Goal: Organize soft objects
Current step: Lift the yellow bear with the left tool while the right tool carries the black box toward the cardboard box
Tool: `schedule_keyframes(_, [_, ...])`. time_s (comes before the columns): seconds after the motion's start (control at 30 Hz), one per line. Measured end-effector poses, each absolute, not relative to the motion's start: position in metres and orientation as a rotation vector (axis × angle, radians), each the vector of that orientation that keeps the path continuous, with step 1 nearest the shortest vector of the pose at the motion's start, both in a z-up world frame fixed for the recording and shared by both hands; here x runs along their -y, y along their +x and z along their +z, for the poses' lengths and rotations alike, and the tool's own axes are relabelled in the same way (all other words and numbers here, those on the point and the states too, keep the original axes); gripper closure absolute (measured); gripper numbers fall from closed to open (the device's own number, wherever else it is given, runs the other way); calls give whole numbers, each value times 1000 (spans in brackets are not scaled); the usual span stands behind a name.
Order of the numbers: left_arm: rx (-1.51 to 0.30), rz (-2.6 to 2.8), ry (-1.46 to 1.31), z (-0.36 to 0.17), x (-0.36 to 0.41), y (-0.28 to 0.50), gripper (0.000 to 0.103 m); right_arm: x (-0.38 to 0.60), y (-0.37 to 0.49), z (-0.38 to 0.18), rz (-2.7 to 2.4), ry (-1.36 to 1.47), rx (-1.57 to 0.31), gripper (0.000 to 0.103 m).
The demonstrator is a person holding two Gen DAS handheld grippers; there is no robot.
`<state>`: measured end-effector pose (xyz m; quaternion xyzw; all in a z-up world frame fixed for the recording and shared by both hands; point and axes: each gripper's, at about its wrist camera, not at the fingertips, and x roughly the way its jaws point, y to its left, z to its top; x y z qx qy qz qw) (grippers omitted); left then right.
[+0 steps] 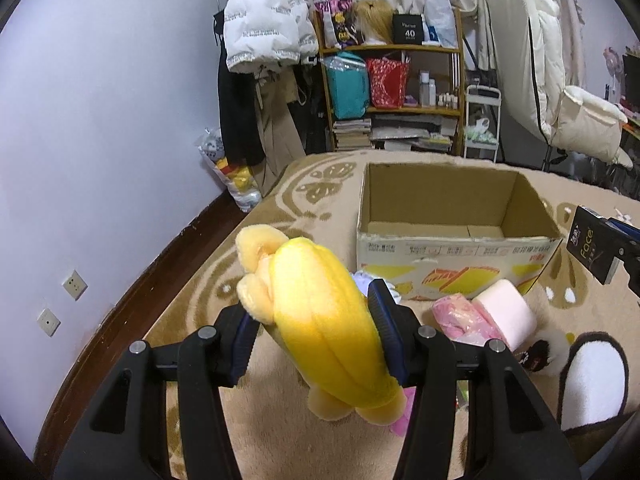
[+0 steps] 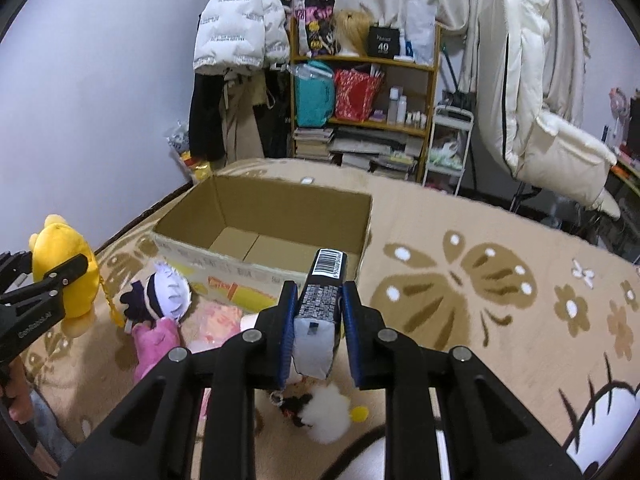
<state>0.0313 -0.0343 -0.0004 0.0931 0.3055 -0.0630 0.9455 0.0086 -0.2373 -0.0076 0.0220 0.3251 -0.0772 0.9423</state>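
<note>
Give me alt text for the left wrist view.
The left gripper clamps a yellow plush toy above a beige patterned carpet. Ahead sits an open, empty cardboard box, with a pink roll lying before it.

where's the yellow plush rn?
Held in the left gripper, the yellow plush is lifted above the rug, just left of the open cardboard box; the right wrist view shows it far left.

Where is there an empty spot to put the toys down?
The cardboard box is bare inside, so it has the most room. The rug to the right of the box is free too, around the big butterfly pattern. In front of the box it is crowded: a doll, a pink plush, a pink roll and a white pompom.
</note>
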Motion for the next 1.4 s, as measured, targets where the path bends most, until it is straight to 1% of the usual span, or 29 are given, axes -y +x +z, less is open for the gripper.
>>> schedule_keyframes(0.47, [-551, -147, 183, 21, 43, 48, 51, 236, 21, 12, -206, 10, -589, 80])
schedule_keyframes(0.73, [-503, -167, 191, 31, 59, 74, 51, 233, 39, 10, -220, -9, -578, 80])
schedule_keyframes(1.07, [-437, -186, 268, 33, 89, 103, 51, 236, 69, 7, -223, -7, -561, 80])
schedule_keyframes(1.3, [-437, -206, 235, 34, 95, 129, 51, 239, 92, 7, -213, -24, -543, 80])
schedule_keyframes(1.4, [-483, -215, 224, 30, 96, 137, 51, 240, 98, 7, -204, -30, -530, 80])
